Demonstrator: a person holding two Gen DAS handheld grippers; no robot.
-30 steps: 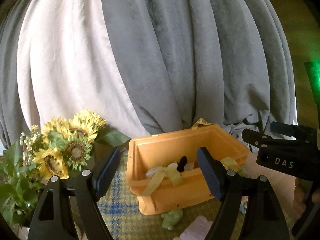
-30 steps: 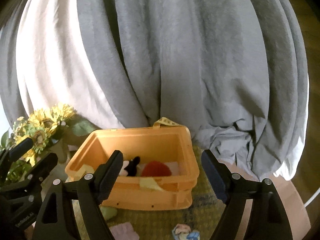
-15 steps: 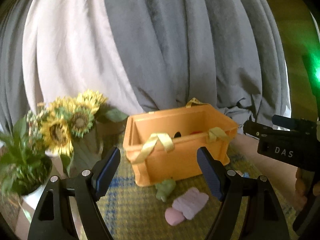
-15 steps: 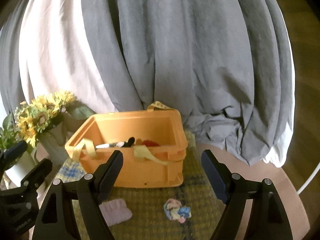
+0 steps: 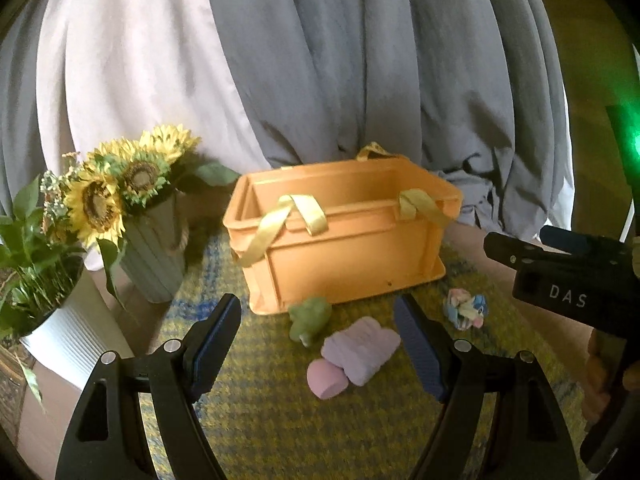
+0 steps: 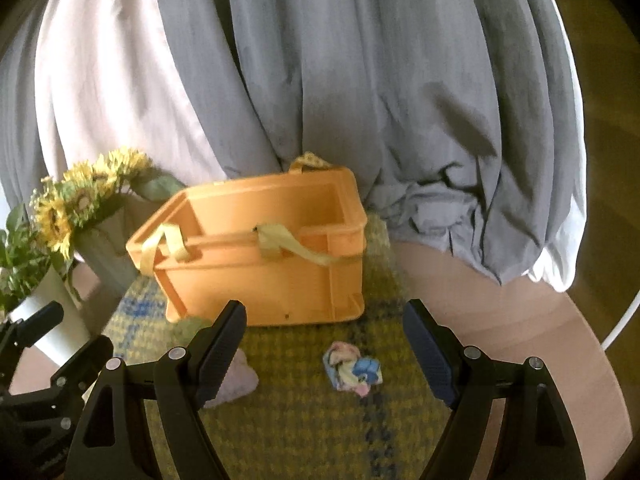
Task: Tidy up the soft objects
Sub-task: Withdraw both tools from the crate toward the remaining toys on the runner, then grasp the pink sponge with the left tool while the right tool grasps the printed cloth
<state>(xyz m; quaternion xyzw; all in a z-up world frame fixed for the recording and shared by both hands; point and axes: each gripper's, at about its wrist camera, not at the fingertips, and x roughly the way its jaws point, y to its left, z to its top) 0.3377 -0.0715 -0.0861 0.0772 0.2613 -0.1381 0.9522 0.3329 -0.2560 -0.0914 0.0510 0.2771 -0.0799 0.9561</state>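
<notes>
An orange crate (image 5: 352, 248) (image 6: 264, 268) with yellow strap handles stands on a yellow-green woven mat (image 5: 260, 412). In front of it lie a green plush (image 5: 310, 318), a lilac fuzzy roll with a pink end (image 5: 354, 354) and a small pastel multicoloured toy (image 5: 466, 308) (image 6: 354, 370). My left gripper (image 5: 320, 344) hangs open above the mat, the lilac roll between and beyond its fingers, untouched. My right gripper (image 6: 326, 350) is open too, with the pastel toy lying on the mat between its fingertips. The lilac roll (image 6: 236, 380) is partly hidden behind the right gripper's left finger.
A ribbed vase of sunflowers (image 5: 120, 200) and a white pot with a green plant (image 5: 52, 332) stand left of the crate. Grey and white curtains (image 5: 320, 60) hang behind. The right gripper's body (image 5: 568, 292) shows at the left view's right edge. Round table edge (image 6: 560, 340) at right.
Both grippers have sunk and tipped down. The crate has moved up in both views, its contents no longer show, and the toys on the mat have come into sight. Both stayed open.
</notes>
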